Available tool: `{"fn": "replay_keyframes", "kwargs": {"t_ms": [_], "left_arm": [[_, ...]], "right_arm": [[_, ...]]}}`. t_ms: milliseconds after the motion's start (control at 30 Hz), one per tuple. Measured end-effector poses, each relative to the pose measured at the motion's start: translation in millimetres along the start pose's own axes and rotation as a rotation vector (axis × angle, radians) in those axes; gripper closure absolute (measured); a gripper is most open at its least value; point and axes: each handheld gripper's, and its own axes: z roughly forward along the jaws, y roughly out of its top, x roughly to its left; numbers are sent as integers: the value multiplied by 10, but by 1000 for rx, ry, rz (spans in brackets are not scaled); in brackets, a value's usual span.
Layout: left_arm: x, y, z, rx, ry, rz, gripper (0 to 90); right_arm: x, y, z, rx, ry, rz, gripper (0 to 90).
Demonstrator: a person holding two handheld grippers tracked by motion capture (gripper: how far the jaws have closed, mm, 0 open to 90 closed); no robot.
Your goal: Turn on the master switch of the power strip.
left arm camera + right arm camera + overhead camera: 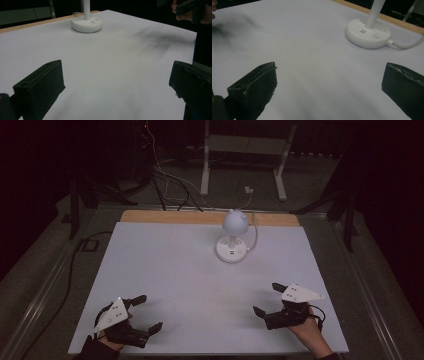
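Lamp (234, 236), small and white, stands upright on the tabletop (170, 270) near the far edge, a little toward the right of its middle. Its round head sits on a short stem above a disc base, and in the right gripper view that base (368, 33) shows a few small buttons and sockets on top. A white cable (409, 44) leaves the base and runs over the far edge, where a strip of bare wood (165, 216) shows past the white sheet.

I hold my left hand-held gripper (145, 312) near the tabletop's near left corner, its two black jaws spread wide apart with nothing between them. My right hand-held gripper (267, 299) is near the near edge toward the right corner, its jaws also spread wide and gripping nothing. Both are well apart from the lamp and from each other. In the left gripper view my right hand (191, 11) shows at the far right edge of the tabletop.
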Motion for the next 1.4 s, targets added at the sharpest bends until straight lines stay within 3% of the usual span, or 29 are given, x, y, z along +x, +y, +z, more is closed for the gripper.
{"fn": "replay_keyframes", "kwargs": {"t_ms": [467, 933, 1400], "left_arm": [[3, 1, -9, -3, 2, -6, 2], [3, 1, -14, -4, 1, -6, 2], [5, -1, -14, -4, 0, -6, 2]], "right_arm": [[-79, 245, 212, -7, 32, -26, 20], [-134, 368, 424, -6, 49, -25, 19], [-282, 516, 666, -7, 67, -23, 19]]}}
